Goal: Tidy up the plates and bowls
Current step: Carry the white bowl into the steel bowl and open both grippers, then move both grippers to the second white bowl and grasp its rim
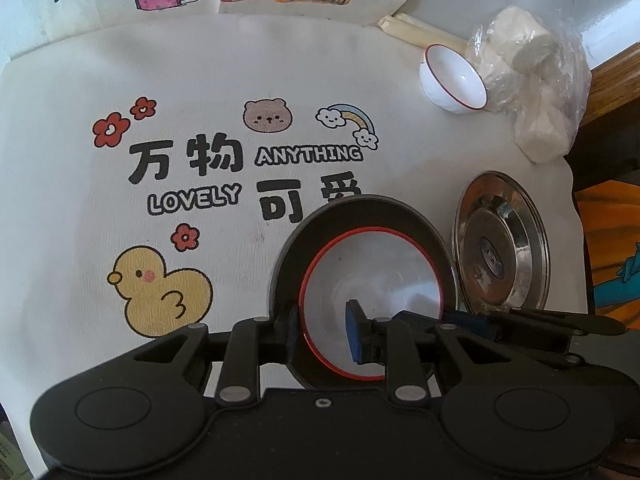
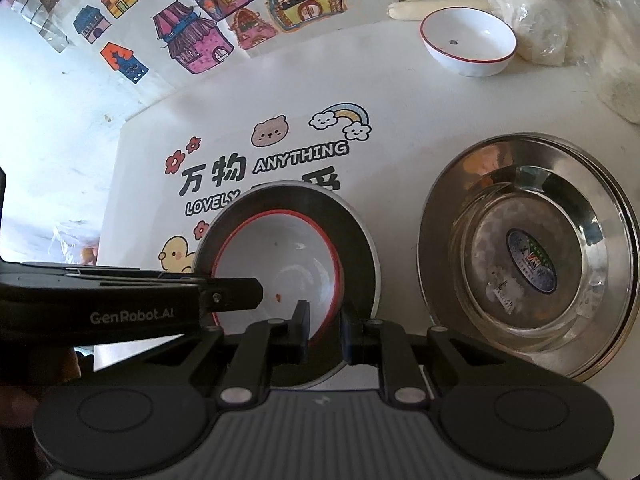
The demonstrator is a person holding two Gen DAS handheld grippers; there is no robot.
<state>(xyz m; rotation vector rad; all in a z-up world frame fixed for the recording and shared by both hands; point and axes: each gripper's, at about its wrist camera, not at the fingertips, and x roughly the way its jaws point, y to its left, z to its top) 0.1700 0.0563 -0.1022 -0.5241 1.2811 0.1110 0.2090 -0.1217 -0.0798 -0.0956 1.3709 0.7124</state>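
Bowls and plates are lying on a tabletop (image 2: 400, 92) covered with a white cartoon-printed cloth (image 1: 188, 160). A white red-rimmed bowl (image 1: 370, 296) is sitting inside a dark plate (image 1: 360, 212) near the front edge. The left tool (image 1: 324, 326) is straddling the near-left wall of this bowl, one pad outside and one inside; the pads are standing slightly apart, and whether they are pressing on the wall cannot be told. The right tool (image 2: 325, 330) is straddling the near-right rim of the same bowl, its pads standing close together on either side of the wall and appearing to be clamping it. In the right wrist view the left tool's arm is reaching in from the left over the bowl's rim. Just to the right of the dark plate, a steel plate (image 2: 528, 248) is lying, with what looks like a clear glass dish nested in it and an oval sticker at its centre. A second red-rimmed bowl (image 2: 468, 42) is standing well apart at the far side, tilted, beside a clear plastic bag (image 1: 528, 76) of white lumps.
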